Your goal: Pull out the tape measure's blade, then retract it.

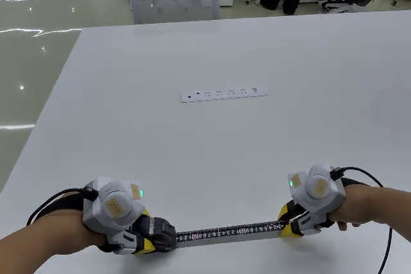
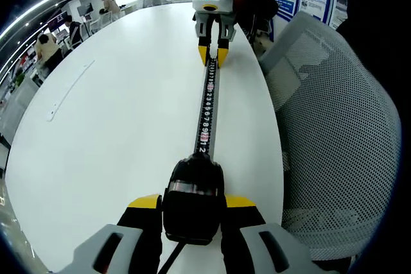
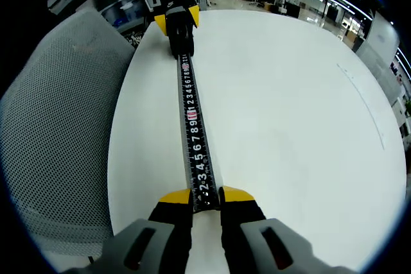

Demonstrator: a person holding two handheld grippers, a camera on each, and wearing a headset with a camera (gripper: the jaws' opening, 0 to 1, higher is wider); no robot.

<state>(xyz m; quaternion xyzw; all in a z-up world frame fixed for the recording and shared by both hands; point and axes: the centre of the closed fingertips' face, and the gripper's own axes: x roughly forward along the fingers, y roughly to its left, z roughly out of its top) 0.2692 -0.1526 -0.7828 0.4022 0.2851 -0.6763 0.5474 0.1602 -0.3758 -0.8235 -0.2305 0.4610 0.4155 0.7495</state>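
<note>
Black tape case [image 1: 159, 233] clamped in left gripper [image 2: 192, 202], near front edge of table [image 1: 212, 158]. Blade [image 3: 191, 120] drawn out between grippers, low over table, its end pinched by right gripper [image 3: 205, 196]. Risks: end slips from jaws, blade whips back (spring return, presumably); skewed pull kinks blade; case twists in grip.

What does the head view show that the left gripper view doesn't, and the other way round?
Head view: the person's left hand around the left gripper. Left gripper view: a grey mesh chair back beside the white table. Both: the black tape measure case in the left gripper, its numbered blade stretched to the right gripper, on that table.
</note>
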